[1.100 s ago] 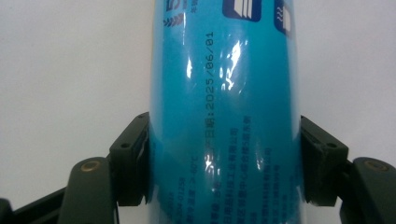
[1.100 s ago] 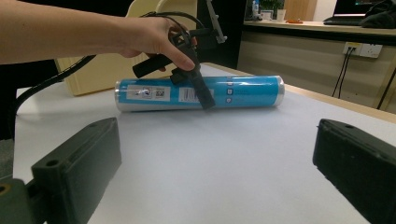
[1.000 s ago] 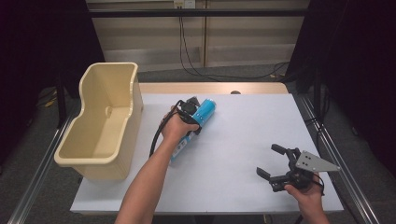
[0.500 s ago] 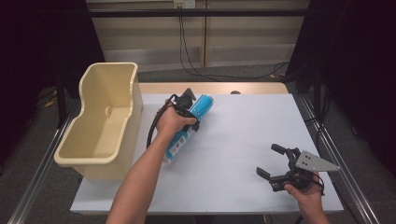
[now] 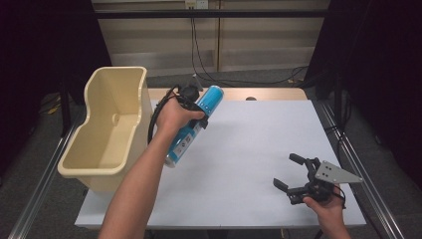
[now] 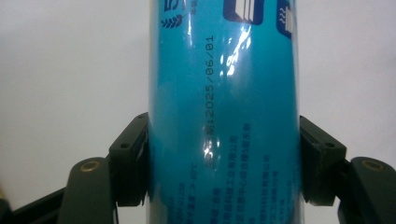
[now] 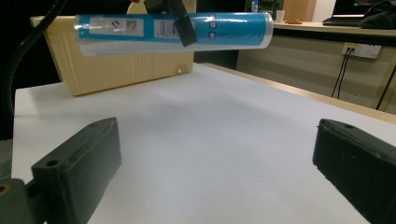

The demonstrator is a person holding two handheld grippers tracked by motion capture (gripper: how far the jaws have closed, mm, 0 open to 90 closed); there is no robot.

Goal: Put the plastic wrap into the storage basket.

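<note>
- The white bench [image 5: 239,164] is carrying a cream bin [image 5: 107,129] along its left edge.
- You are holding the blue tube [image 5: 191,127] in the air just right of the bin, its long axis running from near-left to far-right, cap end pointing far.
- It is looking stiff, light and glossy, so likely slippery; you are gripping mid-length, which should balance it.
- Your left gripper [image 5: 191,97] is clamping the tube, jaws pressing both sides.
- Your right gripper [image 5: 293,174] is waiting near-right, jaws wide and holding nothing.

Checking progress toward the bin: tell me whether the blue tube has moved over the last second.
Yes. The blue tube, clamped in the left hand-held gripper, has shifted left toward the beige bin.
</note>
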